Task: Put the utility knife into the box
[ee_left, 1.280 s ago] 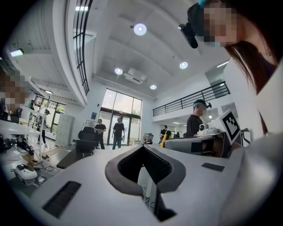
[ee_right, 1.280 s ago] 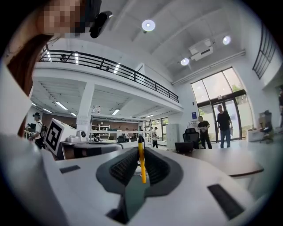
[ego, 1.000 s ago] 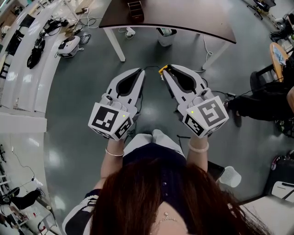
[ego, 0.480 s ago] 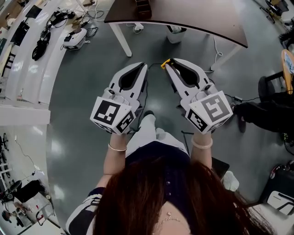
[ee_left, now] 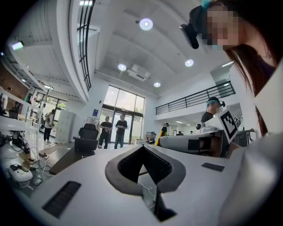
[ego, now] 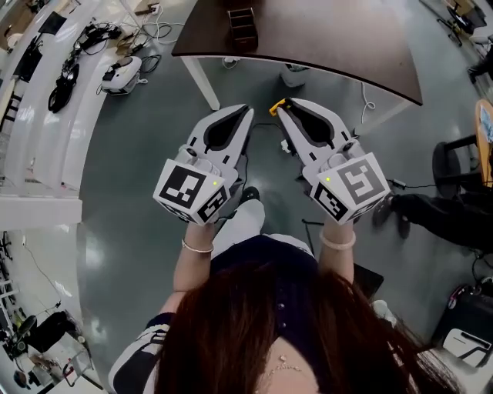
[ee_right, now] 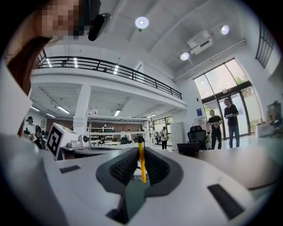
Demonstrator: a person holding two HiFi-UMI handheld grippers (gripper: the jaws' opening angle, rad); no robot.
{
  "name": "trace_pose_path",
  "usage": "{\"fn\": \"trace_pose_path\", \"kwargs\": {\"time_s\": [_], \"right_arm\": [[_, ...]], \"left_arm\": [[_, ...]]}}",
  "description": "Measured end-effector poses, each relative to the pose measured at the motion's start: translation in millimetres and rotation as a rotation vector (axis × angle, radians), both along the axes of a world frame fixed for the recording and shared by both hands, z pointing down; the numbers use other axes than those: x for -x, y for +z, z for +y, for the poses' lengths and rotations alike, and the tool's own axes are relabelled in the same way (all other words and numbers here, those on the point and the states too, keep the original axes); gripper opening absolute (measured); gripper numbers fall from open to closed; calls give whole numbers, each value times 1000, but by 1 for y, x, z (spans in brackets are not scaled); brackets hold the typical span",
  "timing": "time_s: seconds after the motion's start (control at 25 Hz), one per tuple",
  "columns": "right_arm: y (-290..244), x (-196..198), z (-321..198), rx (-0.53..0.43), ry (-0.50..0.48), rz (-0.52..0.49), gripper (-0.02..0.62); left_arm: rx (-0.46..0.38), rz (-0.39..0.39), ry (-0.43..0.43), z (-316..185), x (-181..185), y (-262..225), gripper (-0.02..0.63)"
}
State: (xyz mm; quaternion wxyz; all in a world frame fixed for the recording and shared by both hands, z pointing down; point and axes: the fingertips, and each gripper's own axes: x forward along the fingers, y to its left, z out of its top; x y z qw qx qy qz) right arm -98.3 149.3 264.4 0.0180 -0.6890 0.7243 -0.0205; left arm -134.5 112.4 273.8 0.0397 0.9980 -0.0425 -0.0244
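Grey polished floor [ego: 139, 177] is filling most of the head view, and a dark brown curved tabletop on white legs [ego: 331, 38] is standing at the top of it. A dark, open compartmented box [ego: 243, 21] is sitting on that table near its left end. A long white workbench [ego: 46, 115] littered with black cables is running along the left side.

The person is holding both tools out over the floor, short of the table and well apart from the box. The left gripper [ego: 248, 110], white with a marker cube at its rear, is pointing forward; its own view is showing the dark ribbed pads [ee_left: 132, 165] meeting at the tips with nothing between them. The right gripper [ego: 283, 108] is lying just beside it, the two tips angling toward each other without touching. Its jaws are pinching a slim yellow utility knife [ee_right: 141, 161], which is standing upright between the pads and poking out past the tips; from the head view the knife is showing as a small yellow end at the front of that gripper.

Two people [ee_left: 112, 130] are standing by tall glass doors in the background, and another person's dark-clad legs [ego: 439, 212] are stretching in from the right.
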Motion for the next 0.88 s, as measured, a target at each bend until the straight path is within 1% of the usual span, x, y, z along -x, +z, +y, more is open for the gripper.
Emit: {"fn": "trace_pose_path", "kwargs": {"time_s": [0.2,0.32,0.6,0.76,0.88], "right_arm": [[-4,-35,-54,-11,28,9,55],[-12,-47,-78,-18,41,19,55],[-10,-77,-118,-2,41,10,55],[-5,-106,-148,0,34,2,55],[1,-135,-175,0,23,-6,55]], "left_arm": [[-12,14,42,-48,-32,-3,0],[-19,19,55,-72,-46,-8,0],[-3,5,66,-112,-83,-5,0],[15,-3,59,-141,-111,5,0],[20,-4,43,-169,-138,11,0]]}}
